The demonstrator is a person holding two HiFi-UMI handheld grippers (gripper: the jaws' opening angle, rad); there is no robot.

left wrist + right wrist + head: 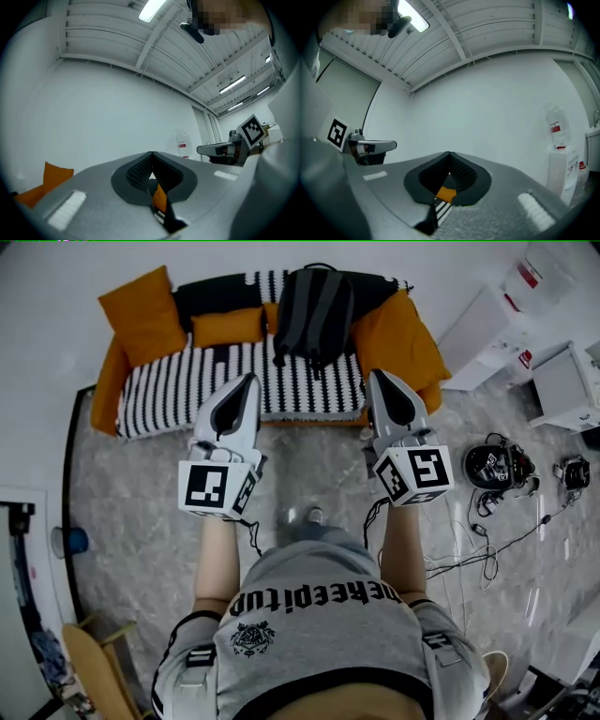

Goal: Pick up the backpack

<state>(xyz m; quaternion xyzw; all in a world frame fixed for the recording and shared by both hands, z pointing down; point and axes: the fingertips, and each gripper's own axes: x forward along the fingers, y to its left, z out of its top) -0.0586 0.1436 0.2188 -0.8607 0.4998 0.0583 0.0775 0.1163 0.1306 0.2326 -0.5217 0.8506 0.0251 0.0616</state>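
The grey floor (122, 484) is the biggest thing here. The person stands on it and faces a sofa (178, 390). The sofa has a black and white stripy cover and sits by the white wall. Orange cushions (145, 307) lie at both ends, so the middle is free.

The backpack (314, 310) is there. It is dark grey, and it stands up and leans on the back of the sofa, a bit right of the middle. I think it leans that way so it does not tip over.

The left gripper (249, 381) and the right gripper (376, 376) are held out in front, side by side, and both point at the sofa. The backpack is ahead, between where the two point, and neither one touches it. The jaws of the left one are closed tight with nothing in them. The jaws of the right one are closed tight too, and empty. They will have to open before they can grab the bag, maybe by a strap.

Some wires and small black gear (497, 465) lie on the floor at the right, out of the way.
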